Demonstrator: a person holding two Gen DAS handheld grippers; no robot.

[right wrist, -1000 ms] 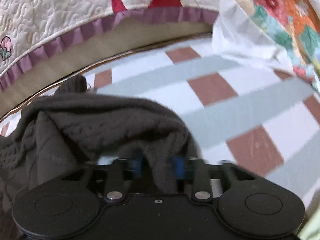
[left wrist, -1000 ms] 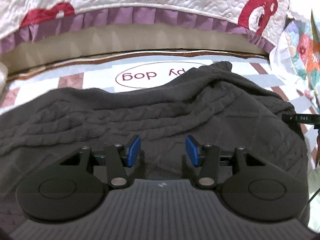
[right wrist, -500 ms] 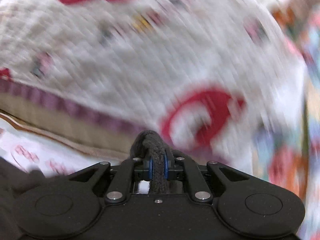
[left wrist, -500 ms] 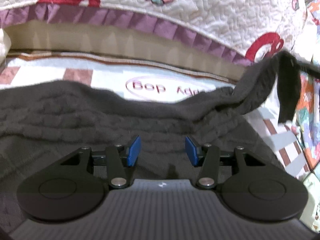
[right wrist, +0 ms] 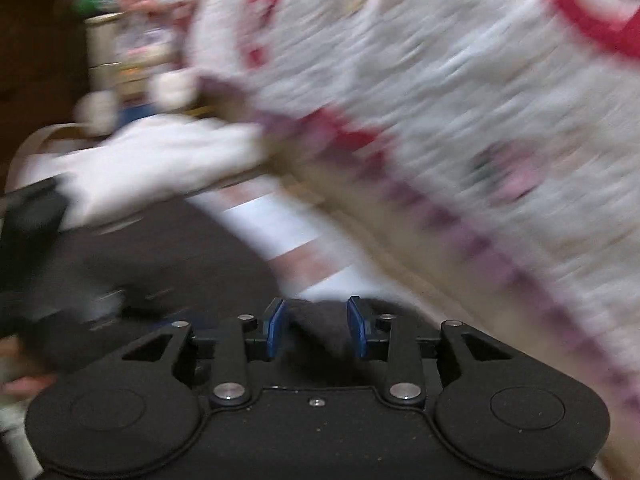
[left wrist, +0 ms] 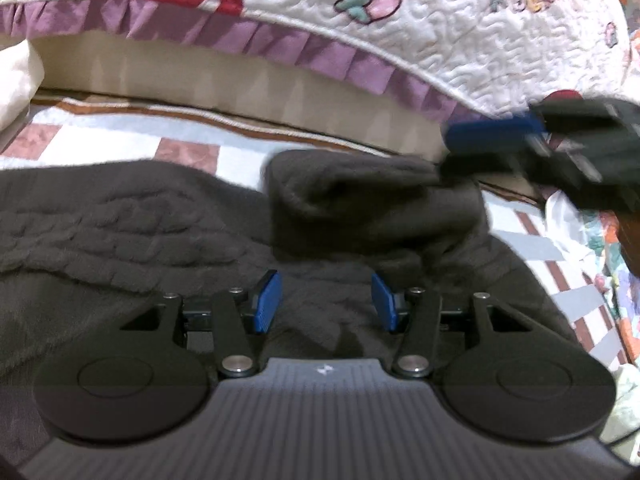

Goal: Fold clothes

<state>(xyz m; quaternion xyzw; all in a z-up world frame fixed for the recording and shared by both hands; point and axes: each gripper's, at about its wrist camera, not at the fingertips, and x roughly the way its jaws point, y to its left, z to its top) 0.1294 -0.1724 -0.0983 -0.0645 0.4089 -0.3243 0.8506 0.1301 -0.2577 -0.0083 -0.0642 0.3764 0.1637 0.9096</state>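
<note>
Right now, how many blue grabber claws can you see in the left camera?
2: the left gripper, open over the dark sweater, and the right gripper, blurred, far right by the sweater's folded sleeve.

The left wrist camera looks forward and down along its fingers, close above the dark grey sweater (left wrist: 168, 232) on the checked bedcover (left wrist: 120, 140), facing the frilled quilt (left wrist: 440, 32) at the far edge. The right wrist camera, blurred, faces the same quilt (right wrist: 440, 80) from the sweater's (right wrist: 168, 248) right side.
</note>
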